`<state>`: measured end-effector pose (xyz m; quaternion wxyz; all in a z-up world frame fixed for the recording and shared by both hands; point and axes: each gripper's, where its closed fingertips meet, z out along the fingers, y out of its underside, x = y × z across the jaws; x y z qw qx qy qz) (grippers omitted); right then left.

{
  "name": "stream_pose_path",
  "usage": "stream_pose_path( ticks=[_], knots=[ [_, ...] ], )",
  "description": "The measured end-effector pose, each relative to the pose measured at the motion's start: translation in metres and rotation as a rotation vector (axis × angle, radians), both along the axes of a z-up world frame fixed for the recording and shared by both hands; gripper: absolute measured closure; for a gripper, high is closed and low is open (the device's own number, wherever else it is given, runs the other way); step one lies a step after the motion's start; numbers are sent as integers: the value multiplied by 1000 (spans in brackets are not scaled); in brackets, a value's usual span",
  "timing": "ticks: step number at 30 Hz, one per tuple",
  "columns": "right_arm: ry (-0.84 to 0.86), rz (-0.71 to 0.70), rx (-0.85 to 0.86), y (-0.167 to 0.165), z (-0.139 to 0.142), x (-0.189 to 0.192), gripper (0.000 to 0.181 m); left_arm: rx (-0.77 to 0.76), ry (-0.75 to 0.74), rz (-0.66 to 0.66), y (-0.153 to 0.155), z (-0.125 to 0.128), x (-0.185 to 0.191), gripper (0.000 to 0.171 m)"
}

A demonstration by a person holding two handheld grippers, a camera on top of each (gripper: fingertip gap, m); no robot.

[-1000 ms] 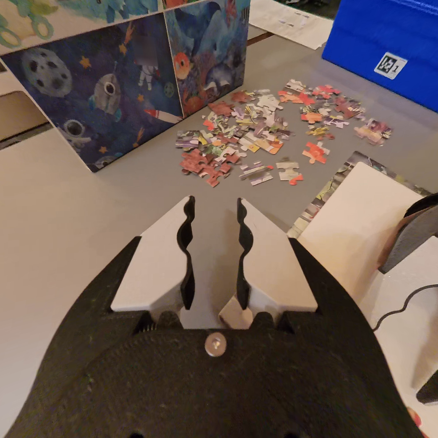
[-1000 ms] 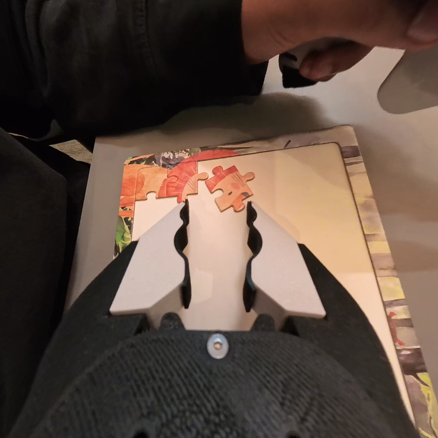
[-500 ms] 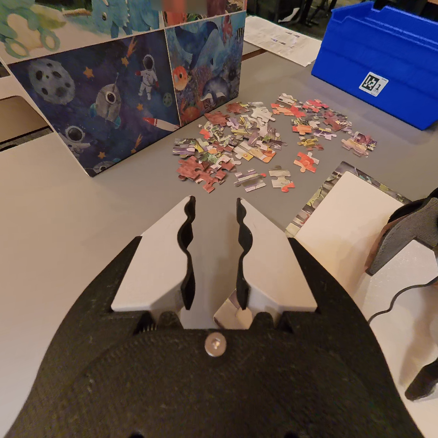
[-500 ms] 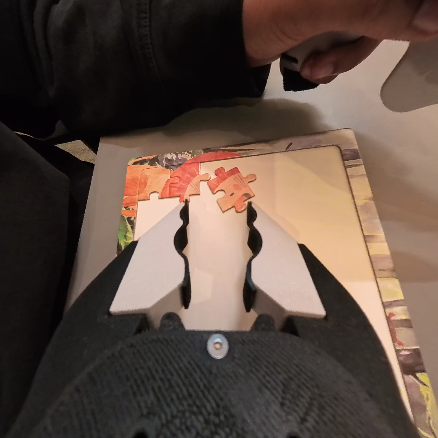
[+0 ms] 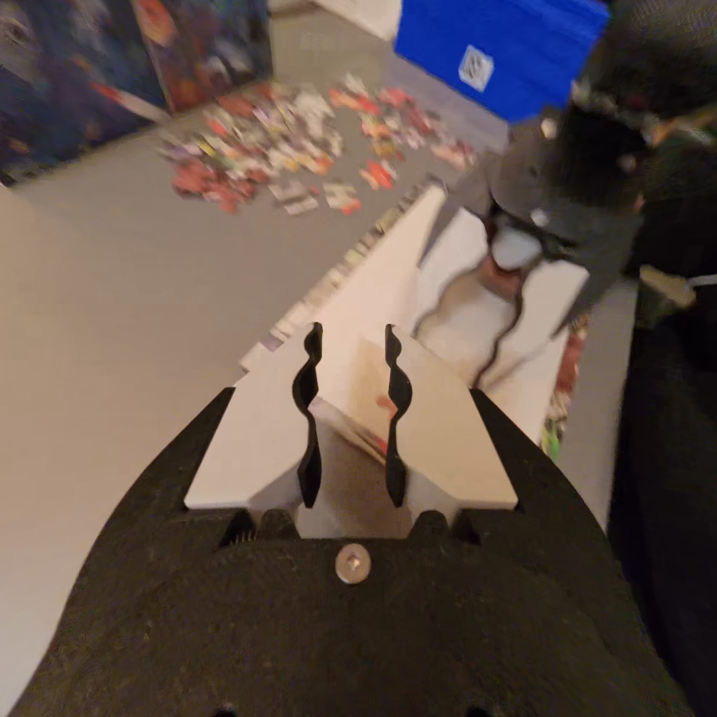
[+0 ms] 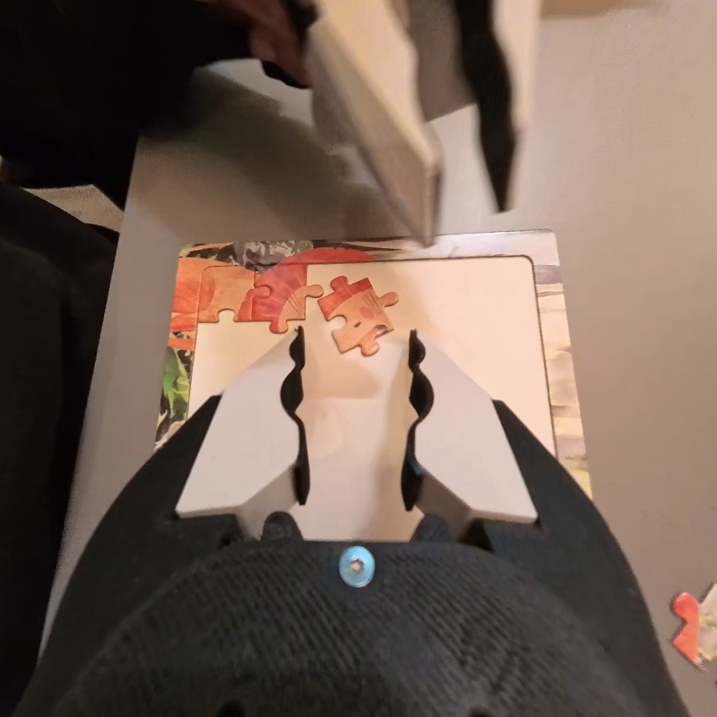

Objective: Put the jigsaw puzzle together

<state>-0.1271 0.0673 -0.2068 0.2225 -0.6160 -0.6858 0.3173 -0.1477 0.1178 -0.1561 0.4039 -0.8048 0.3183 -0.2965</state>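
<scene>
The puzzle tray (image 6: 558,349) lies on the table with two orange pieces (image 6: 271,298) fitted in one corner. A loose orange piece (image 6: 357,314) lies tilted on the tray's bare floor beside them. My right gripper (image 6: 355,333) is open and empty, its tips just short of that piece. My left gripper (image 5: 354,329) is open and empty above a corner of the tray (image 5: 368,271). Its blurred fingers (image 6: 372,116) reach the tray's far edge in the right wrist view. The right gripper's fingers (image 5: 442,256) face it in the left wrist view.
A spread of loose pieces (image 5: 271,147) lies on the grey table beyond the tray. An illustrated box (image 5: 116,58) stands at the back left and a blue bin (image 5: 496,50) at the back right. One stray piece (image 6: 694,632) lies beside the tray. A person's dark clothing (image 6: 58,349) borders the table edge. The gap from one gripper's tips to the other's is roughly 8 cm. The right tips stand about 15 cm off the stray piece (image 6: 694,632). It is also in sight in the left wrist view (image 5: 349,204).
My left gripper has swung right, from above the bare table to the tray, and now faces the right gripper. The right gripper has hardly moved and the loose piece lies where it was.
</scene>
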Motion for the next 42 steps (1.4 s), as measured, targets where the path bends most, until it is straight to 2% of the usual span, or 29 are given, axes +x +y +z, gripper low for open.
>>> stream_pose_path(
  ticks=[4, 7, 10, 13, 17, 22, 28, 31, 36, 39, 42],
  knots=[
    [-31, 47, 21, -4, -6, -9, 127, -45, 66, -80, -45, -15, 1, 157],
    [-58, 43, 70, 0, -8, -9, 137, -88, 144, -72, -60, -31, -7, 171],
    [-94, 12, 98, 3, -9, -2, 143, -99, 203, -68, -68, -43, -11, 171],
    [-119, -22, 97, 0, -9, 7, 149, -92, 220, -54, -71, -52, -12, 171],
    [-158, 8, 61, -21, -7, 20, 147, -96, 207, -28, -71, -58, -14, 169],
    [-75, -15, 95, -5, -2, 1, 141, -90, 216, -23, -70, -58, -14, 168],
    [-30, 91, 30, -2, -7, -5, 139, -41, 271, -3, -69, -60, -13, 171],
    [-53, 124, -14, -12, -6, 9, 139, -44, 269, 4, -69, -60, -13, 171],
    [-106, 224, -116, -50, -3, 37, 143, -44, 269, 5, -69, -60, -13, 171],
    [-59, 205, -70, -47, 3, 30, 144, -50, 262, 4, -69, -60, -13, 171],
    [0, 154, 26, -26, 7, 14, 139, -55, 257, 3, -69, -60, -13, 171]
  ],
)
